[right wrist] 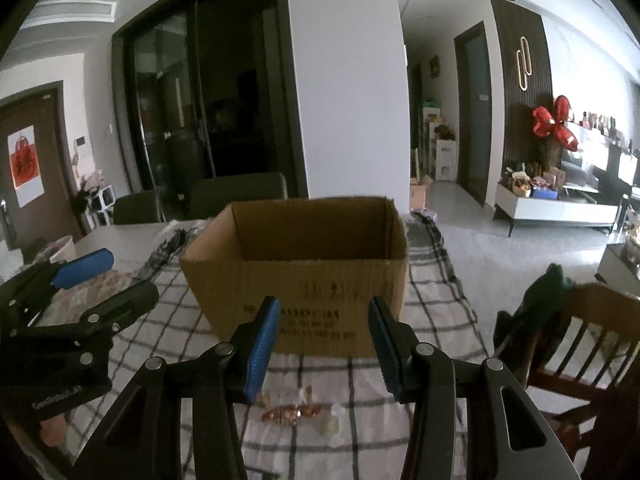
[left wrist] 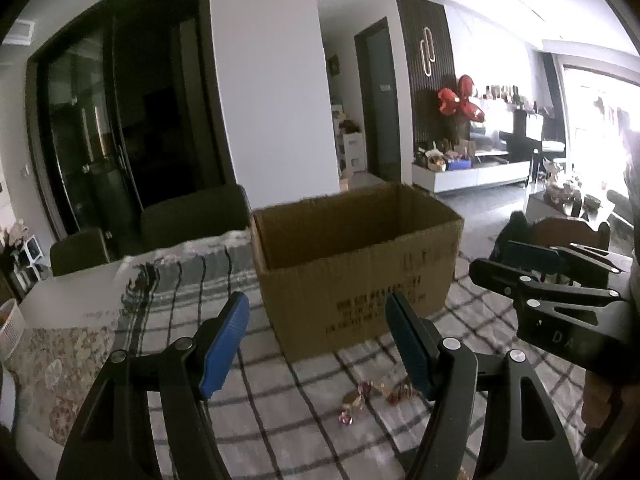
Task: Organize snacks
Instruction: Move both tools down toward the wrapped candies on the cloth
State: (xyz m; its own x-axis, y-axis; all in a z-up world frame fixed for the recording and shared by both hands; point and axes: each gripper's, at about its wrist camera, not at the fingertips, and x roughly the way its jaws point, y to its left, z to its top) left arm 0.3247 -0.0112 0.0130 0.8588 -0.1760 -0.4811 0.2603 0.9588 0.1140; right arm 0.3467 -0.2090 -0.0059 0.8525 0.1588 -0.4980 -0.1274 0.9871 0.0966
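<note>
An open brown cardboard box (left wrist: 352,276) stands on the checked tablecloth (left wrist: 280,408); it also shows in the right wrist view (right wrist: 300,280). Several wrapped candies (left wrist: 376,394) lie on the cloth in front of it, seen in the right wrist view as a red-gold candy (right wrist: 290,414) with pale ones (right wrist: 330,424) beside it. My left gripper (left wrist: 316,344) is open and empty, above the candies. My right gripper (right wrist: 324,348) is open and empty, above the candies. Each gripper shows in the other's view: right (left wrist: 532,268), left (right wrist: 100,280).
Dark chairs (left wrist: 192,216) stand behind the table. A wooden chair (right wrist: 584,344) with a dark garment is at the right. A white basket (left wrist: 10,328) sits at the table's left edge, beside a floral cloth (left wrist: 56,364).
</note>
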